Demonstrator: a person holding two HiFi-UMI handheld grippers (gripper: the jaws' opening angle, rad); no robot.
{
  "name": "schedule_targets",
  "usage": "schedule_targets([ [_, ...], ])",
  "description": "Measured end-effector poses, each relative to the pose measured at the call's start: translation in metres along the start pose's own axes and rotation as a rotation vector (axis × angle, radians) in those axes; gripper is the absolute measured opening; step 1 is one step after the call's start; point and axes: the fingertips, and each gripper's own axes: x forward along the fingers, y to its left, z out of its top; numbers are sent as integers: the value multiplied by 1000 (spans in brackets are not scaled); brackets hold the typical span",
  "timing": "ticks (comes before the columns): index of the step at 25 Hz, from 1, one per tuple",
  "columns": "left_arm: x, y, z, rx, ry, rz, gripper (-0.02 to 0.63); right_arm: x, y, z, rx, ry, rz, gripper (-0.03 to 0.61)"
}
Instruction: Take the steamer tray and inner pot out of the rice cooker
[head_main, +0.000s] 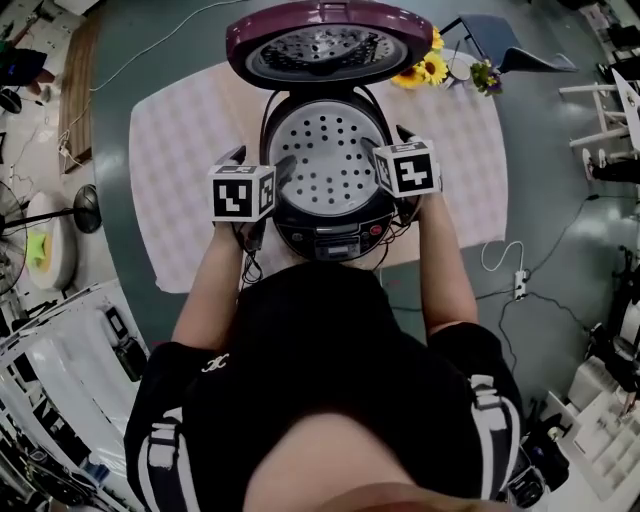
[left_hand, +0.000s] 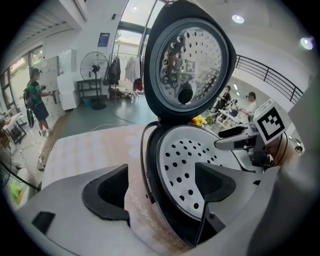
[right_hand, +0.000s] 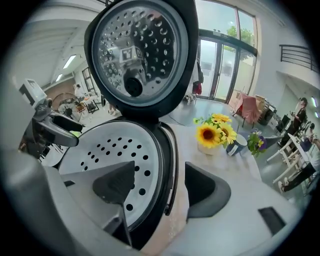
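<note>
Head view: left gripper (left_hand: 160, 187) and right gripper (right_hand: 162, 189) straddle the steamer tray (head_main: 327, 160) rim, jaws apart; uneven clamping could tilt and jam it in the rice cooker (head_main: 330, 236).

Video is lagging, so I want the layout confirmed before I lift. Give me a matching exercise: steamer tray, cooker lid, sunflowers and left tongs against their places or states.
Things:
1. round white perforated steamer tray
2. purple domed cooker lid
3. yellow sunflower bunch
4. left tongs

Places or states:
A. on the pale checked tablecloth, beyond the black rice cooker
B. open, straddling the cooker's rim
C. swung up, open
D. seated in the cooker

Pairs: 1-D, 2-C, 3-A, 4-B.
</note>
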Motion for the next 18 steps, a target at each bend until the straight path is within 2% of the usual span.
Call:
schedule_targets([
  [7,24,9,-16,-9,67,54,394,18,-5,-15,3,64,-3,305],
  [12,37,20,-20,56,125,154,393,23,-12,-17,7,81,-29,305],
  [15,41,23,-27,18,164,179,385,25,-11,-25,-1,118,-56,290],
  [18,41,22,-28,-67,180,184,360,24,-11,-30,30,135,-73,273],
])
